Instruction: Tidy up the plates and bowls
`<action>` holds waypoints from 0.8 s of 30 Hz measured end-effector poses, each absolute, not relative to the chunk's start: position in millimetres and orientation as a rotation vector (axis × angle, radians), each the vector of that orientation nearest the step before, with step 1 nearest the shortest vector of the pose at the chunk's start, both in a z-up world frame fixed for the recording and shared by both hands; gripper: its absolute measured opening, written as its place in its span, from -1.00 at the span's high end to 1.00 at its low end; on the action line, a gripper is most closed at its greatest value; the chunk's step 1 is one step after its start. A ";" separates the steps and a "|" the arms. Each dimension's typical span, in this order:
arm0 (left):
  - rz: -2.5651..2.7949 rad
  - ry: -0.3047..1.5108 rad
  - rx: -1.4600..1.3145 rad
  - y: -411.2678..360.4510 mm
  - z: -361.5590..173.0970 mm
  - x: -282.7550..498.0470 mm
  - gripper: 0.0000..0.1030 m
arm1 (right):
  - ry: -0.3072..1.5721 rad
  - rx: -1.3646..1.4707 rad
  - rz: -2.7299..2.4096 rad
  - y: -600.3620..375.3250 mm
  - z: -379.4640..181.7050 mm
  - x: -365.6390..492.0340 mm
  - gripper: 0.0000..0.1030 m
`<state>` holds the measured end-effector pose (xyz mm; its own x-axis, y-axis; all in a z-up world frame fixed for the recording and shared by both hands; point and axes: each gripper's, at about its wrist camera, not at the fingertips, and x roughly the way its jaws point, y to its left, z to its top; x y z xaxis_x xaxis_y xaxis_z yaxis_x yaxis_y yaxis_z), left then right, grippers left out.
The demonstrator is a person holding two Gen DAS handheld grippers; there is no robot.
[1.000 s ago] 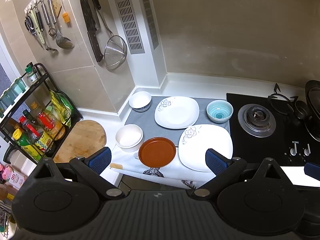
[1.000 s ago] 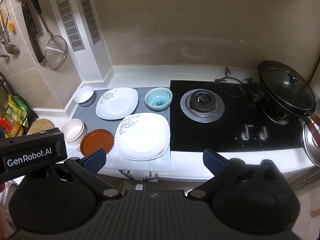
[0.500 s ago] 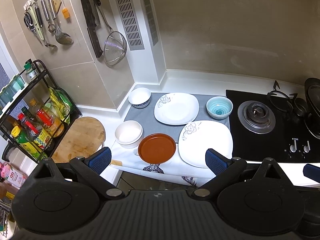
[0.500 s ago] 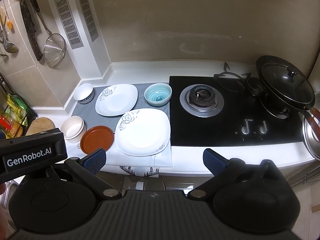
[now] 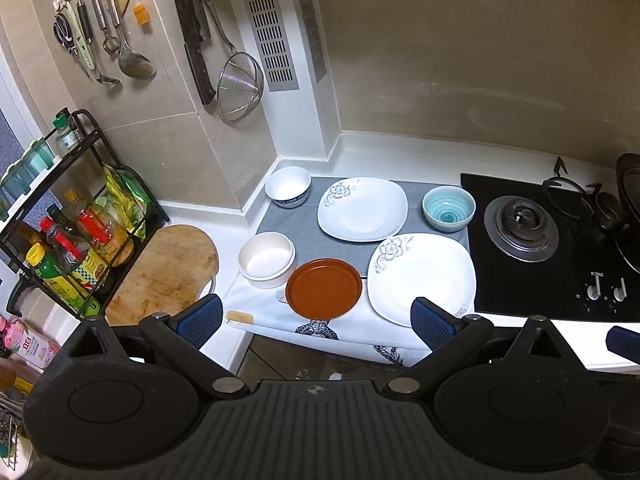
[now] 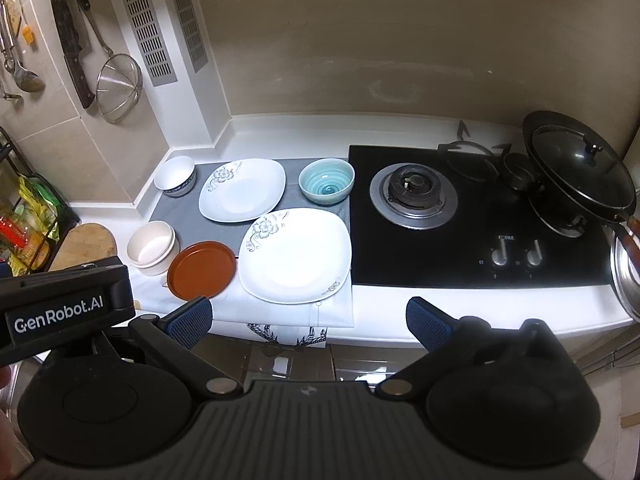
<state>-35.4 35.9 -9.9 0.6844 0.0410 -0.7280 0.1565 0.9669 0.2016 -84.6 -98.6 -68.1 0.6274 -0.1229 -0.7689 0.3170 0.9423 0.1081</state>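
On the counter lie a large white square plate (image 5: pixel 422 276) (image 6: pixel 296 254), a smaller white square plate (image 5: pixel 362 208) (image 6: pixel 242 189), a brown round plate (image 5: pixel 324 289) (image 6: pixel 201 269), a cream bowl (image 5: pixel 267 260) (image 6: pixel 153 248), a white bowl with a blue rim (image 5: pixel 288 186) (image 6: pixel 175 175) and a teal bowl (image 5: pixel 449 208) (image 6: pixel 326 181). My left gripper (image 5: pixel 316 322) is open and empty, high above the counter's front edge. My right gripper (image 6: pixel 308 322) is open and empty, also held back from the counter.
A grey mat (image 5: pixel 304 236) lies under the dishes. A black gas hob (image 6: pixel 472 216) is on the right with a lidded wok (image 6: pixel 576 168). A wooden board (image 5: pixel 160 272) and a bottle rack (image 5: pixel 68 232) stand left. Utensils (image 5: pixel 120 24) hang on the wall.
Both grippers have drawn back and up a little, so the counter sits lower and smaller in view. The dishes have not moved.
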 end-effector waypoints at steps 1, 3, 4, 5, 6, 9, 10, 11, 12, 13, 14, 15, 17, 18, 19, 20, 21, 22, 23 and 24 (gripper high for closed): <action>-0.065 0.815 0.260 37.2 -9.8 -35.0 -0.95 | 0.859 0.245 -0.254 -97.8 -68.8 -84.6 -1.00; -0.069 0.815 0.259 38.5 -10.7 -34.4 -0.95 | 0.858 0.246 -0.254 -96.7 -69.7 -84.4 -1.00; -0.071 0.817 0.258 39.2 -11.4 -34.0 -0.95 | 0.856 0.245 -0.256 -95.7 -70.3 -84.7 -1.00; -0.074 0.819 0.258 40.3 -12.0 -33.3 -0.95 | 0.856 0.245 -0.259 -95.0 -71.1 -84.7 -1.00; -0.075 0.819 0.258 41.2 -12.8 -32.9 -0.95 | 0.858 0.248 -0.259 -95.0 -71.9 -84.5 -1.00; -0.075 0.805 0.262 43.0 -13.8 -33.7 -0.95 | 0.862 0.258 -0.255 -94.2 -73.2 -83.7 -1.00; -0.072 0.800 0.269 42.3 -13.7 -34.1 -0.95 | 0.864 0.258 -0.254 -93.7 -73.4 -83.3 -1.00; -0.070 0.796 0.273 42.3 -13.4 -34.2 -0.95 | 0.864 0.259 -0.252 -93.6 -73.5 -83.2 -1.00; -0.069 0.793 0.273 42.7 -13.0 -34.5 -0.95 | 0.862 0.260 -0.250 -94.2 -73.4 -83.2 -1.00; -0.069 0.791 0.272 43.0 -12.9 -34.8 -0.95 | 0.860 0.258 -0.250 -93.6 -73.0 -83.2 -1.00; -0.068 0.791 0.271 43.4 -12.8 -34.5 -0.95 | 0.858 0.256 -0.251 -93.0 -72.8 -83.0 -1.00; -0.068 0.790 0.270 44.2 -12.8 -34.5 -0.95 | 0.856 0.255 -0.251 -92.4 -72.8 -83.0 -1.00; -0.066 0.782 0.275 43.6 -13.6 -34.7 -0.95 | 0.859 0.258 -0.253 -92.8 -73.7 -82.8 -1.00; -0.065 0.776 0.284 43.0 -14.1 -35.2 -0.95 | 0.862 0.260 -0.253 -92.8 -74.7 -82.5 -1.00; -0.064 0.770 0.291 42.8 -14.6 -35.5 -0.95 | 0.863 0.261 -0.251 -93.2 -76.2 -83.0 -1.00; -0.065 0.767 0.296 42.6 -15.3 -35.6 -0.95 | 0.865 0.262 -0.252 -93.2 -77.3 -82.9 -1.00; -0.065 0.767 0.299 42.3 -16.3 -35.8 -0.95 | 0.868 0.262 -0.253 -93.3 -78.4 -82.4 -1.00; -0.067 0.767 0.300 42.3 -17.4 -35.1 -0.95 | 0.871 0.262 -0.253 -93.3 -79.2 -81.5 -1.00; -0.070 0.768 0.301 42.1 -18.7 -34.2 -0.95 | 0.874 0.263 -0.254 -93.0 -80.2 -80.6 -1.00; -0.073 0.771 0.301 42.6 -20.1 -32.8 -0.95 | 0.878 0.264 -0.254 -93.2 -81.7 -78.9 -1.00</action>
